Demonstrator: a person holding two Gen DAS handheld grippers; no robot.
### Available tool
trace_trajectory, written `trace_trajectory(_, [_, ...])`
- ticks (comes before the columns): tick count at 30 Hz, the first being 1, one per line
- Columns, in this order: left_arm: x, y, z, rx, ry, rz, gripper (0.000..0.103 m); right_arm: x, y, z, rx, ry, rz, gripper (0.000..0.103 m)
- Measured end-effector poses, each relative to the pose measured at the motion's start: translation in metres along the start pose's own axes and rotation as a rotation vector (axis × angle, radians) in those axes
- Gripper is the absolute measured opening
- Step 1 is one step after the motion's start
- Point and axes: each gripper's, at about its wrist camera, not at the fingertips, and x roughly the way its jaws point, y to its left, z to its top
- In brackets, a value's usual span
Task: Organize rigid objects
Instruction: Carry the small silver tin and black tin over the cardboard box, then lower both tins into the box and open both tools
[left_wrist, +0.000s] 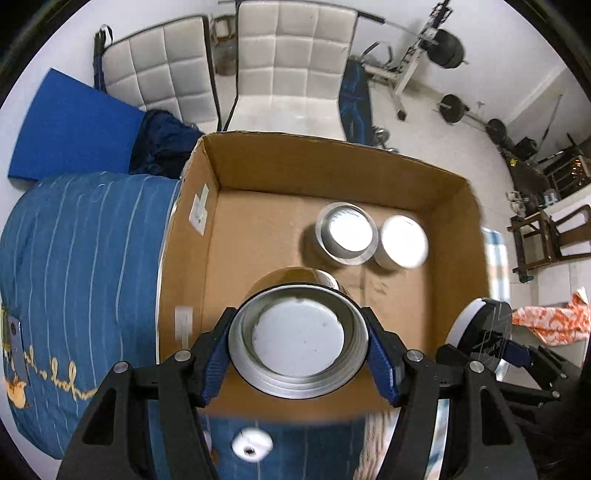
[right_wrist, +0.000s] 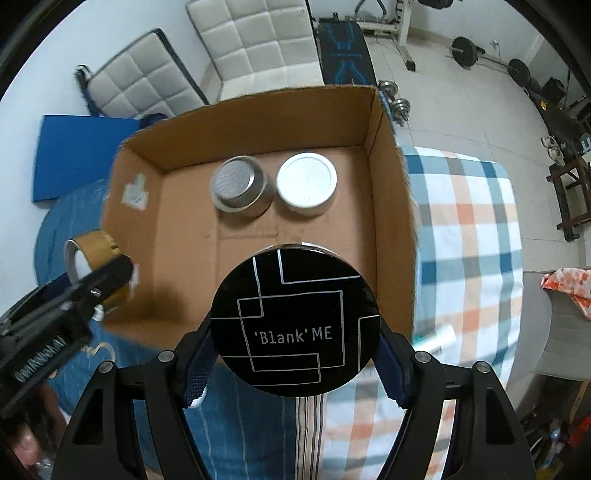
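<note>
Box: A cardboard box (left_wrist: 369, 173) is set on a bed. It is open at the top. In both wrist views it is seen ahead, toward 12 o'clock.

Tins already inside: A silver tin (right_wrist: 240, 188) and a white-lidded tin (right_wrist: 306, 182) are seen on the box floor, near the far wall. They sit side by side and look to be touching. In the right wrist view the silver one is at 9 o'clock of the white-lidded one.

Left gripper (left_wrist: 299, 350): Its fingers are clamped on a gold tin (left_wrist: 299, 347), one finger on each side. The tin's open mouth is turned toward the camera. It is held over the near part of the box.

Right gripper (right_wrist: 295, 321): Its fingers are clamped on a black round tin (right_wrist: 295, 321) with white lines and the words 'Blank' ME. It is held over the near edge of the box.

Which way to go: The bare box floor lies toward 12 o'clock from both pairs of fingers, between the held tins and the two tins inside. The left hand looks further into the box.

Long axis: Both held tins are short and round, with the round face toward the camera.

What could go wrong: The two grippers are near each other and could bump.
</note>
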Motion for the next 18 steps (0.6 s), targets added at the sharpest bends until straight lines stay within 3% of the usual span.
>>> trace_trajectory(7, [0.08,0.023,0.06,-0.028,0.148,0.014,0.062,0.083,0.008,0.058,0.0,0.115,-0.075,0.077])
trace_trajectory(18, [0.157,0.029,0.091,-0.001,0.332,0.055,0.063,0.15,0.015,0.077,-0.057,0.269,-0.137,0.077])
